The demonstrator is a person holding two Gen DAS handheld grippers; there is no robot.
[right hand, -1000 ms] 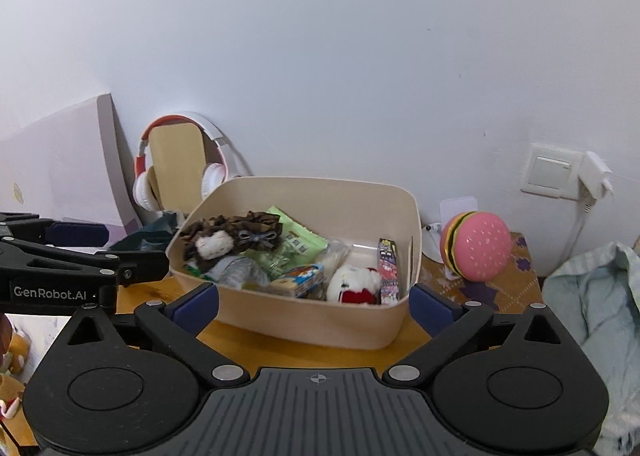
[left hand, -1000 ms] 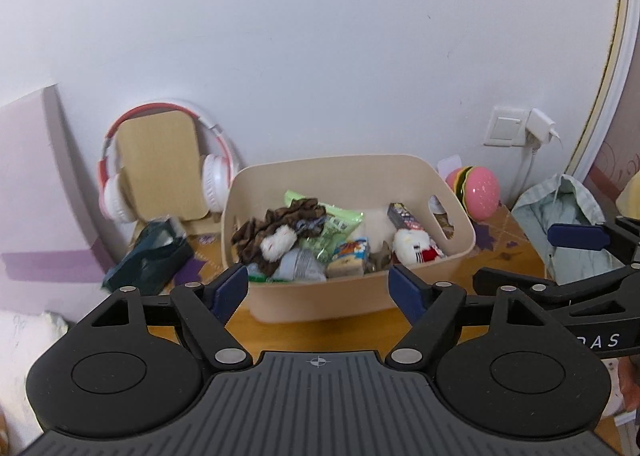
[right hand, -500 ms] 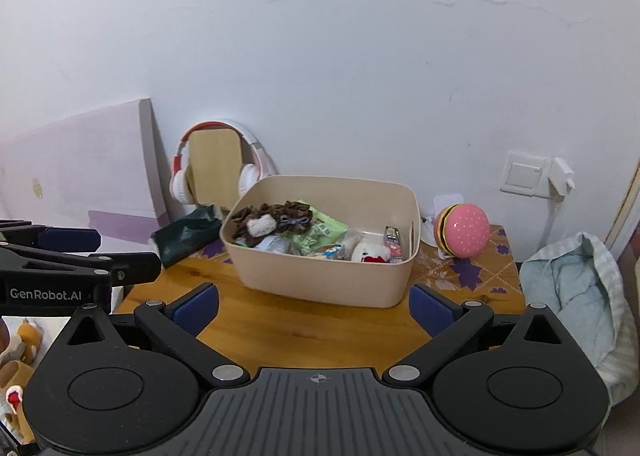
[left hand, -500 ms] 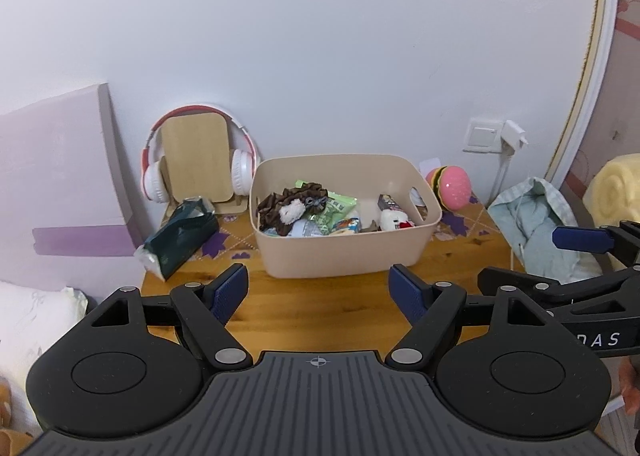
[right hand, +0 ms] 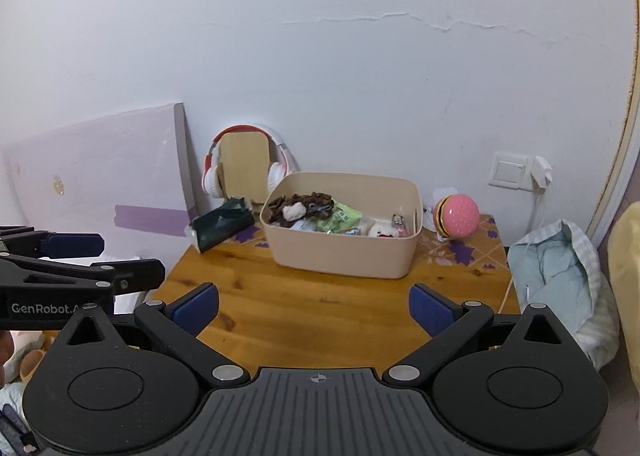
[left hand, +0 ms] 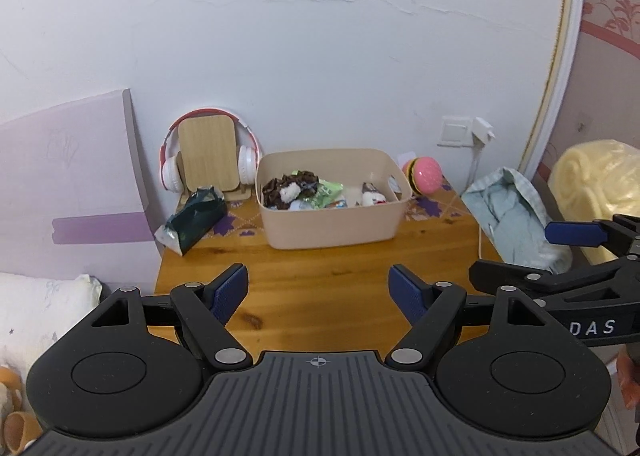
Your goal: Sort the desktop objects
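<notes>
I hold my left gripper [left hand: 319,290] and right gripper [right hand: 314,308] level, both spread empty, near the beige storage bin [right hand: 344,256].

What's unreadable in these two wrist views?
- Beige bin: lower contents hidden by its front wall and the top items, both views.
- Snack packets: print too small, right wrist view.
- Right claw: cut by the left wrist view's right edge.
- Table: near edge hidden by the right claw's body.

A beige plastic rectangular bin [left hand: 334,230] stands upright at the back of the wooden table [left hand: 320,296], holding a brown plush toy [left hand: 286,187], green snack packets [left hand: 326,193] and a white plush [left hand: 373,197].
</notes>
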